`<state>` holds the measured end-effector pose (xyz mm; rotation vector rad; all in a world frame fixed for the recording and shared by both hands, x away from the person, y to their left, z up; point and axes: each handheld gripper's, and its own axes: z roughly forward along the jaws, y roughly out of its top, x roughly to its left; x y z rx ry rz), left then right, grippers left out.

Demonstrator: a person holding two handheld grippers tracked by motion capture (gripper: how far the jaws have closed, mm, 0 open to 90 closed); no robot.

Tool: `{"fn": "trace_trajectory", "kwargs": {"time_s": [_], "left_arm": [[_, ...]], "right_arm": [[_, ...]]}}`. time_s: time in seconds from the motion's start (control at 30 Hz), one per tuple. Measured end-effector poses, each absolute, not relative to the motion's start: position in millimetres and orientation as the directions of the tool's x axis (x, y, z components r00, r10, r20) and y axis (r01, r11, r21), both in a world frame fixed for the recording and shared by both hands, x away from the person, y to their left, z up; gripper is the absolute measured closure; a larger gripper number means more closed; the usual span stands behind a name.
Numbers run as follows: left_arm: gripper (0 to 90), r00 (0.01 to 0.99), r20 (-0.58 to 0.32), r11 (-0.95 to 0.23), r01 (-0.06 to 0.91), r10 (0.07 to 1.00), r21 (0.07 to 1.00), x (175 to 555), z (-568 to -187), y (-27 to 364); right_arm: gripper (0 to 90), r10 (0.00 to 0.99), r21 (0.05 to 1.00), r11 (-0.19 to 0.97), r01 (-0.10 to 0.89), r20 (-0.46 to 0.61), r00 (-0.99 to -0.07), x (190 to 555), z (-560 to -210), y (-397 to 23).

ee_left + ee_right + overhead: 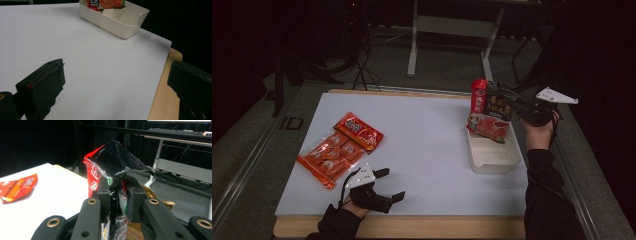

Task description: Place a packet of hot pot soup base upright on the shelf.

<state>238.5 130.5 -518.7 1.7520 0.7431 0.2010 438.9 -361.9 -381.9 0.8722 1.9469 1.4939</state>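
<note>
Far left of the white table top [427, 135]: two orange-red sachet packs lying flat, a small red packet [359, 131] overlapping the upper end of a longer orange multi-pack [328, 158]; both sit well apart from everything else. Near the front edge, just right of those packs, the left gripper [388, 185] rests low over the sheet, jaws spread wide with nothing between them; the left gripper view confirms bare white surface in the gap [112, 82]. Moving right: an open stretch of table, then the cream plastic bin [497, 159] near the right edge, rectangular, one short wall notched. Above its far end hangs the red-and-black seasoning pouch [490, 111], held roughly upright and slightly tilted, its lower edge at or just inside the bin's rim; exact contact with the bin floor cannot be told. The right gripper [518, 107] pinches the pouch from the right side, jaws closed narrow on the film; in the right gripper view the glossy black top corner [117, 157] crumples and folds over above the jaws. Judgement: pouch is soft laminated film, contents probably paste or powder, moderately light, floppy away from the grip, and slick. Best hold is a sealed edge or upper margin, where film is doubled and flat; gripping mid-body risks sliding or squeezing the contents.
</note>
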Motion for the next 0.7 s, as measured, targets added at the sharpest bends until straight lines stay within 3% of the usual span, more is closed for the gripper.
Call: {"fn": "trace_trajectory", "kwargs": {"time_s": [0.7], "left_arm": [[1.6,0.783,-0.252,-0.131,0.388,0.569,0.912,239.4,-520.3,131.0]], "right_arm": [[73.6,0.723,0.963,0.163,0.214,0.031,-0.69,443.5,-397.6,-353.6]]}}
